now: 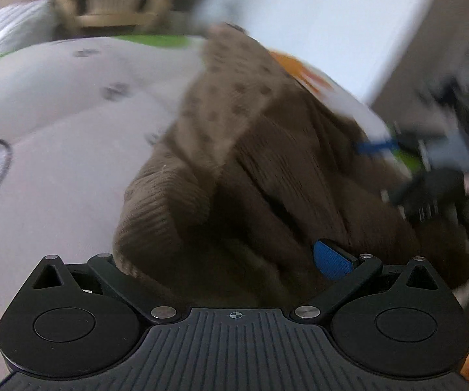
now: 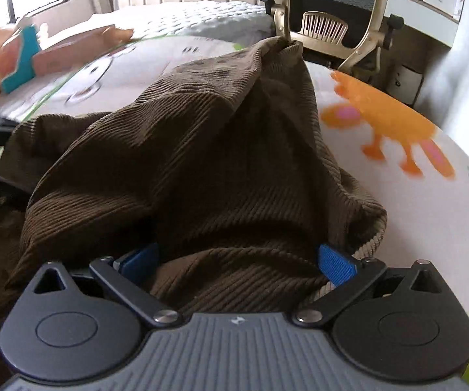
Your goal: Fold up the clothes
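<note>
left tongs (image 1: pixel 234 260): spread wide, brown corduroy garment (image 1: pixel 267 169) bunched into the gap. only the right blue pad (image 1: pixel 334 260) shows, the left one is buried under cloth. pads look too far apart to be clamping, so my read is the cloth is draped over them rather than pinched. view is motion-blurred, low confidence.

garment sits heaped on the bed (image 1: pixel 71 123), on the white cartoon-print sheet. one part shows its lighter spotted inside face (image 1: pixel 231 97), so it's turned over or partly inside out. ribbed hem or cuff (image 1: pixel 156 215) hangs at the left of the pile. it's not flat, so folding proper looks not yet started; likely being lifted or shaken out to find edges.

right tongs (image 2: pixel 239 260): also spread, both blue pads visible, left pad (image 2: pixel 140 259) and right pad (image 2: pixel 337 264), cloth filling the gap between them and spilling over the left side. in the right view the garment (image 2: pixel 202 150) peaks up toward the far end of the bed, near the chair (image 2: pixel 332 32). the other tool (image 1: pixel 440 176) shows at the right edge of the left view, close to the garment.

orange cartoon animal (image 2: pixel 391 120) printed on the sheet at right.

labels: no readable writing or brand anywhere. only a small crosshair mark on each tool body.
</note>
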